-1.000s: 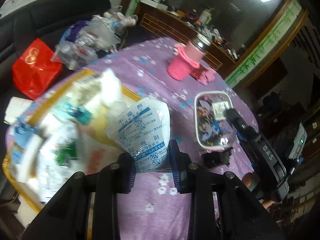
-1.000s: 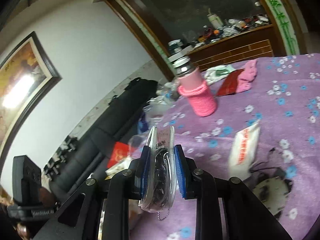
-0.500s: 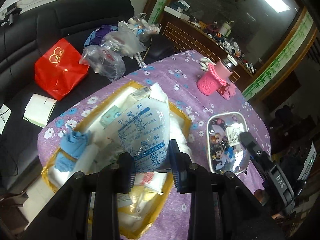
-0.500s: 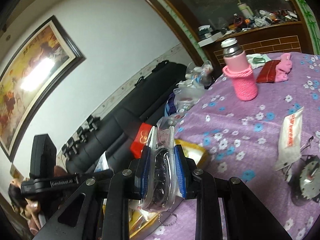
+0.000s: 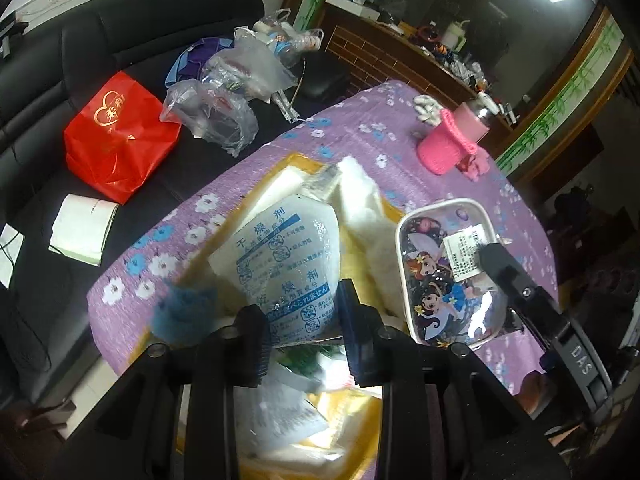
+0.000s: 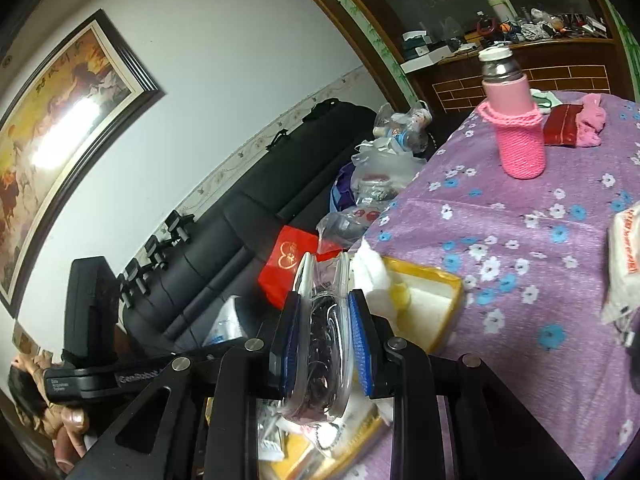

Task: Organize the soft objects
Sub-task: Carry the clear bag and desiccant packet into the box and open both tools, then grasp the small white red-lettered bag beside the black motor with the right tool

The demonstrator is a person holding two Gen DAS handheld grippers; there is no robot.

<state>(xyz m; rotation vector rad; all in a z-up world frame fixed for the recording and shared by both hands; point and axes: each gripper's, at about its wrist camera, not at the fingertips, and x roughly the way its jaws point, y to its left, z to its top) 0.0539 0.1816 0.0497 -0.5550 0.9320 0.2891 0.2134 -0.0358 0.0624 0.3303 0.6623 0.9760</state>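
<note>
Closest to me, my left claw (image 5: 304, 332) is clamped on a white sachet (image 5: 286, 268) printed with blue characters, its blue pads pressing the lower end from both sides while the rest stands up between the fingers. Under it I see the yellow tray (image 5: 298, 160) holding white padding and other packets, blurred where they sit near the lens, with a fuzzy blue thing (image 5: 184, 312) at the tray's left edge. My right claw (image 6: 324, 344) is closed on a clear cartoon pouch (image 6: 322, 332), seen edge-on from its own camera and flat-on from the left camera (image 5: 448, 276), where it hangs just right of the tray with a white label on its face. From the right view the pouch sits above the near corner of the tray (image 6: 424, 276). The tray rests on the worktop (image 5: 360, 120), covered in a purple flowered cloth. Further across it stands a pink bottle (image 6: 516, 120) in a knitted sleeve, upright, with a red wallet (image 6: 560, 124) and a pink cloth (image 6: 592, 124) just beside it. Past the worktop's left edge is a black sofa (image 5: 48, 72) carrying a red bag (image 5: 116, 136), clear plastic bags (image 5: 224, 96) and a white notebook (image 5: 82, 228). A framed painting (image 6: 52, 128) hangs on the wall above it.
</note>
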